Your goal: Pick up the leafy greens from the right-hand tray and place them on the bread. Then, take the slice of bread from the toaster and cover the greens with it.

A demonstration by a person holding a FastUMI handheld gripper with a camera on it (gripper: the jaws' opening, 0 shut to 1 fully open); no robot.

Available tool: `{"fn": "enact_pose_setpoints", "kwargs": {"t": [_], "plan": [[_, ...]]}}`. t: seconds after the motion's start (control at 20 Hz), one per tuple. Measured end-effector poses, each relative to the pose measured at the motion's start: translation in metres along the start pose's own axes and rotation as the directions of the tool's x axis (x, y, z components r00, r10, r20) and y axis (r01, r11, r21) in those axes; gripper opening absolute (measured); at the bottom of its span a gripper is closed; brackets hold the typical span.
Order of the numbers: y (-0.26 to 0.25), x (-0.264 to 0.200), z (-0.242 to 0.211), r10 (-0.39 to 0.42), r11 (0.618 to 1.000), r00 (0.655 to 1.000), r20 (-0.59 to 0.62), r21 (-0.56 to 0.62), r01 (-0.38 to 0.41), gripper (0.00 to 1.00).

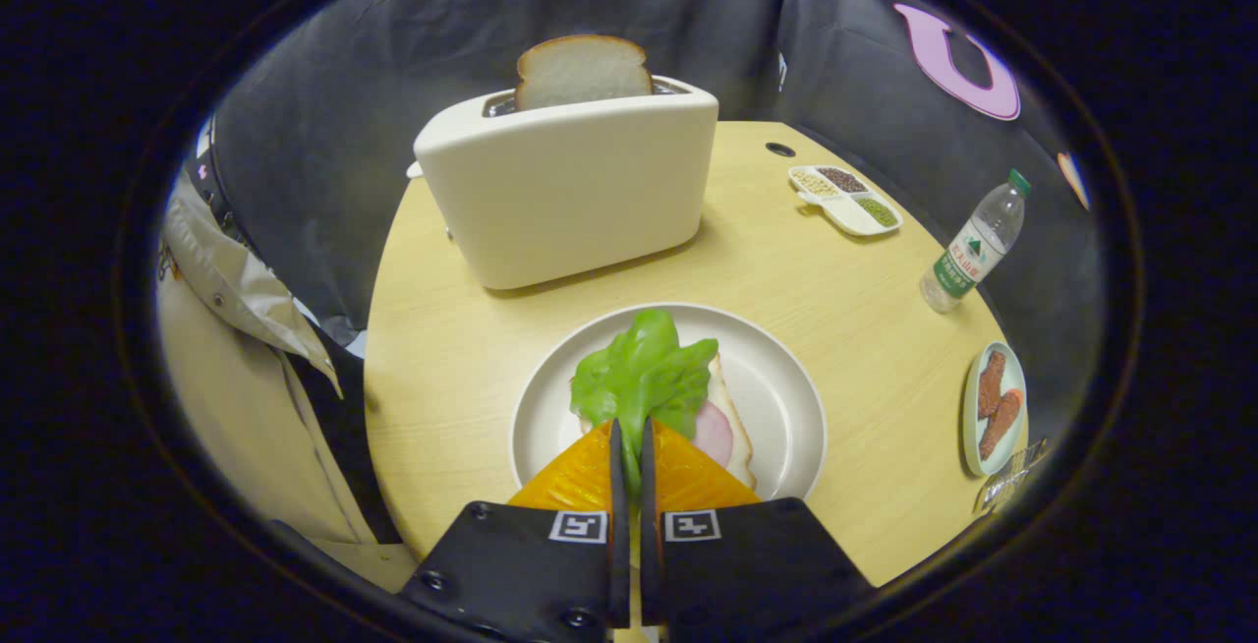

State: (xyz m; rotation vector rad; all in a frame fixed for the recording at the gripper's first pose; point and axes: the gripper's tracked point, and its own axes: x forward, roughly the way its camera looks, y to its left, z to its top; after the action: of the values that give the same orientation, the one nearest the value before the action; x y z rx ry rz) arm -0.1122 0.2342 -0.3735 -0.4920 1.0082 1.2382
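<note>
Jaws nearly closed, gripper (pixel 629 441) pinching the leafy greens (pixel 644 376) by their stem | greens draped on the bread (pixel 732 417), on the plate (pixel 786 397) | toaster (pixel 570 186) beyond plate, slice of bread (pixel 582 71) upright in its slot, awaiting pickup

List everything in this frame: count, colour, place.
leafy greens: 1, green, pinched between the fingers, over the plate
bread with ham: 1, white and pink, on the plate under the greens
plate: 1, white, just ahead of the fingers
toaster: 1, cream, beyond the plate
bread slice: 1, white, upright in the toaster
divided dish: 1, white, holding grains, right of the toaster
bottle: 1, clear, near the divided dish
small plate: 1, pale green, holding brown pieces, right of the plate
table: 1, light wood
gripper: 1, shut on the leafy greens
</note>
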Motion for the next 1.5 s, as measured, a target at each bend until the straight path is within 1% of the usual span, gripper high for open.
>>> {"fn": "enact_pose_setpoints", "kwargs": {"t": [0.05,0.15,0.3,0.5,0.8,1.1,1.5], "plan": [[-0.004,0.004,-0.002,-0.009,1.000,1.000,-0.008,0.003,0.009,0.24],[-0.009,0.007,-0.004,-0.017,1.000,1.000,-0.021,0.015,0.017,0.30],[-0.009,0.003,-0.004,-0.024,0.999,1.000,-0.019,0.022,0.025,0.60],[-0.006,-0.007,0.012,-0.047,0.998,0.999,0.018,0.041,0.046,0.99],[0.003,-0.036,0.074,-0.094,0.993,0.990,0.101,0.084,0.085,0.99],[0.011,-0.051,0.131,-0.131,0.980,0.984,0.117,0.166,0.111,0.99],[0.035,-0.052,0.195,-0.092,0.966,0.987,0.131,0.251,0.057,0.99]]}}
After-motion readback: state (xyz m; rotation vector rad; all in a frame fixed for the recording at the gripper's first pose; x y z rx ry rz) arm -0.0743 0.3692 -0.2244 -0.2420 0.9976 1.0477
